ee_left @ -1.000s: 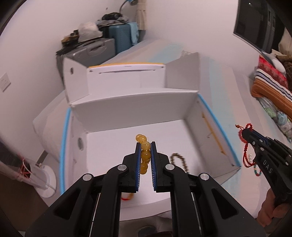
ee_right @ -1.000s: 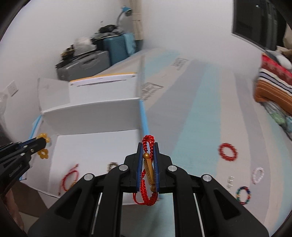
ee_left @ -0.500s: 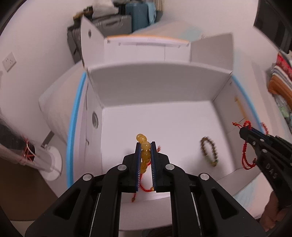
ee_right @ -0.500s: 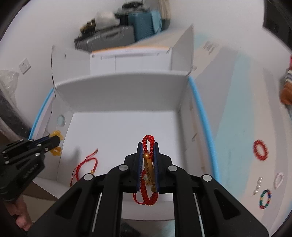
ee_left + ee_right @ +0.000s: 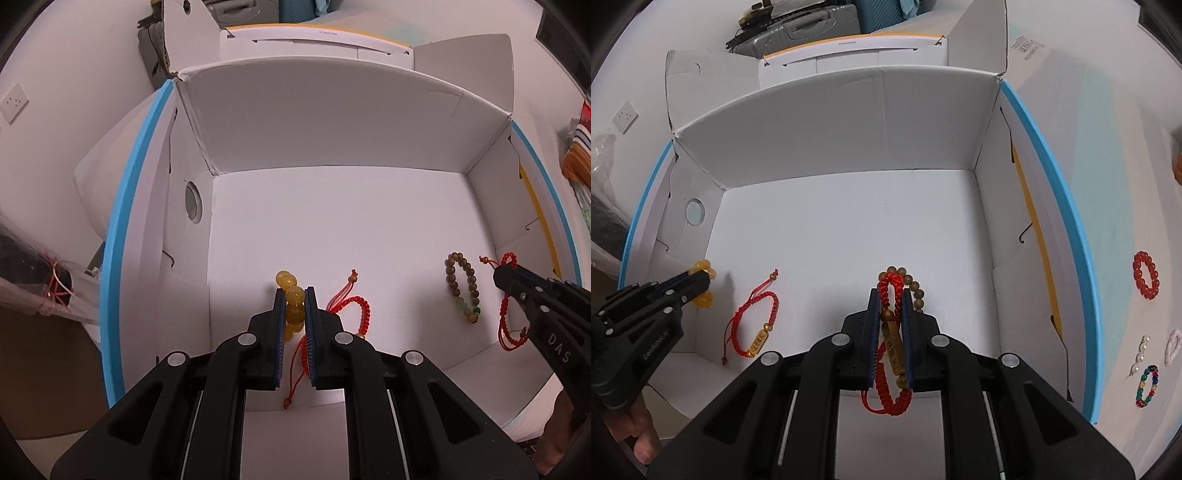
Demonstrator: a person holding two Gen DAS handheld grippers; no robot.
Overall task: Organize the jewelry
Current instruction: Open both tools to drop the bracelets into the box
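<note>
Both tongs (image 5: 294, 295) (image 5: 890, 299) lower, box (image 5: 332, 122) nearer

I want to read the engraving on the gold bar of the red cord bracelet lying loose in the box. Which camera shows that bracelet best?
The right wrist view: the loose red cord bracelet lies fully in sight on the floor of the box, gold bar facing up. In the left wrist view the left gripper covers much of it and hides nearly all of the bar.
</note>
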